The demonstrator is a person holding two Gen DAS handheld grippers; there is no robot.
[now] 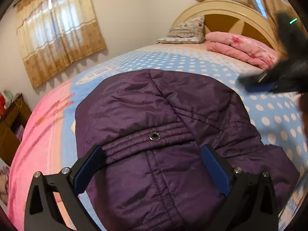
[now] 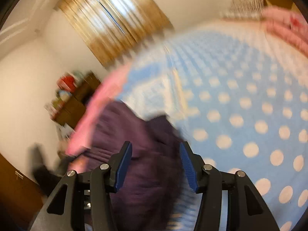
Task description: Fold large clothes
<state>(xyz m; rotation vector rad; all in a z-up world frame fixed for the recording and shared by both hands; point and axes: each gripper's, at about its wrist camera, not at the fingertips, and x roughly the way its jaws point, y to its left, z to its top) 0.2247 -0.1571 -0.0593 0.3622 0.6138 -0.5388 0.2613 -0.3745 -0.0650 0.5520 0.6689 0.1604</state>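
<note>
A purple quilted jacket lies spread on the bed, with a metal snap on its stitched band. My left gripper hovers just over it. Its jaws are wide open, one blue pad on each side of the band, and nothing is pinched. In the left wrist view my right gripper shows as a dark blur over the sheet beyond the jacket's far right edge. The right wrist view is smeared. There the right gripper stands open above the jacket, and its pads press on no cloth.
The bed sheet is blue with white dots and has a pink border at the left. A striped pillow and a folded pink blanket lie by the headboard. A wooden dresser stands left of the bed, under curtains.
</note>
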